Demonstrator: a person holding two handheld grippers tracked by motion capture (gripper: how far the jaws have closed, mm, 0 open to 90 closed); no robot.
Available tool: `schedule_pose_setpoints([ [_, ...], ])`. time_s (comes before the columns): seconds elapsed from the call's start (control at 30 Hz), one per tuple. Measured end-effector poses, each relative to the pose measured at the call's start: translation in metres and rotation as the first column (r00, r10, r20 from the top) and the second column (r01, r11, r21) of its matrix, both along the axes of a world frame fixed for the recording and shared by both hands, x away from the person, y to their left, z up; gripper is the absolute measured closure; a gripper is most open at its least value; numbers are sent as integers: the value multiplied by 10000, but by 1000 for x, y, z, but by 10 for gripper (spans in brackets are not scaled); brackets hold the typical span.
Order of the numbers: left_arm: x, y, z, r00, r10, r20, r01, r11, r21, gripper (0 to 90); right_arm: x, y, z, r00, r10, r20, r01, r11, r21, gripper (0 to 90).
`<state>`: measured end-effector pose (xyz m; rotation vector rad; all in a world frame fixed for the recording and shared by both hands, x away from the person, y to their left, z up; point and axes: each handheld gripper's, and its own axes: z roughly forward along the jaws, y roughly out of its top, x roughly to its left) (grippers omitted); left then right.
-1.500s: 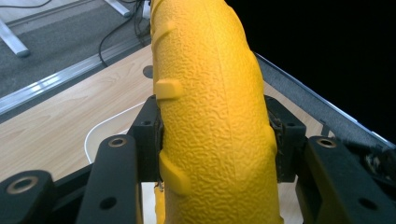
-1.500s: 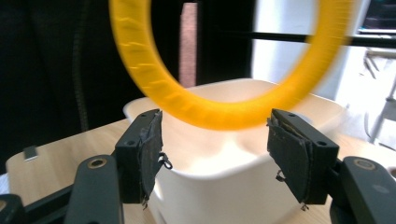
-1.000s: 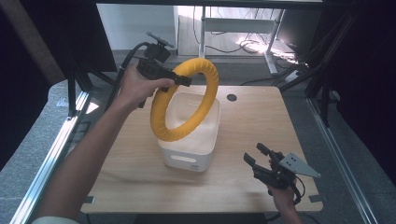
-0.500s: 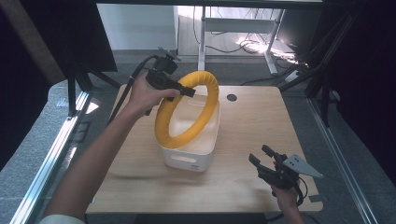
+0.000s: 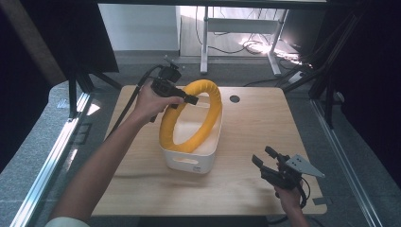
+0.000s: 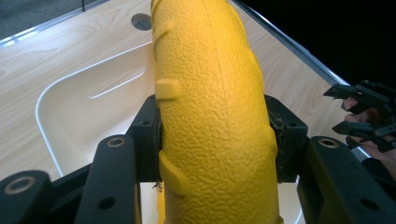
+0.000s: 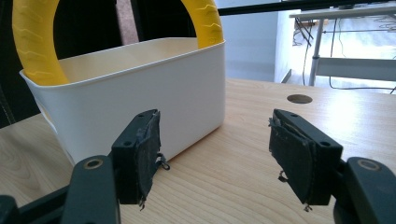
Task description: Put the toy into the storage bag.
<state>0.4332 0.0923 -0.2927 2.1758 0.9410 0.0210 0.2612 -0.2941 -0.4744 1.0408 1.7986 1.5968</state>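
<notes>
- Two jaws of your left gripper (image 5: 191,100) pinch the yellow ring (image 5: 193,116) near its top, one pad on each side of the tube, as the left gripper view shows.
- You hold the ring upright, its lower arc down inside the white bin (image 5: 191,158) on the surface (image 5: 255,118).
- Your right gripper (image 5: 263,157) sits near the surface's front right corner, well apart from the bin, jaws spread and holding nothing.
</notes>
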Motion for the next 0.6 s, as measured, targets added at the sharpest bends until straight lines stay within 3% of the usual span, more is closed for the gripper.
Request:
schedule_pose_setpoints([
  [0.17,1,2,-1,9998,-86,-198,85,9999,-82,471,0,-2,-2,10000,-48,-45,48,10000,9,341],
  [0.2,1,2,-1,9999,12,-115,-12,10000,16,384,0,-2,-2,10000,-64,-37,64,10000,-60,340],
  [0.23,1,3,-1,10000,59,-58,-59,9999,116,384,0,-2,-2,10000,-64,-37,64,10000,-60,340],
  [0.3,0,5,-1,9998,184,79,-185,9997,160,295,-1,-2,-2,10000,-72,-60,72,10000,-29,340],
  [0.47,-5,17,8,9983,428,386,-413,9984,-395,184,-1,-2,-1,10000,-98,-2,98,9999,-92,339],
  [0.6,-12,34,20,9967,450,681,-400,9965,-729,175,-1,-1,-1,9999,-93,56,93,9999,-142,338],
])
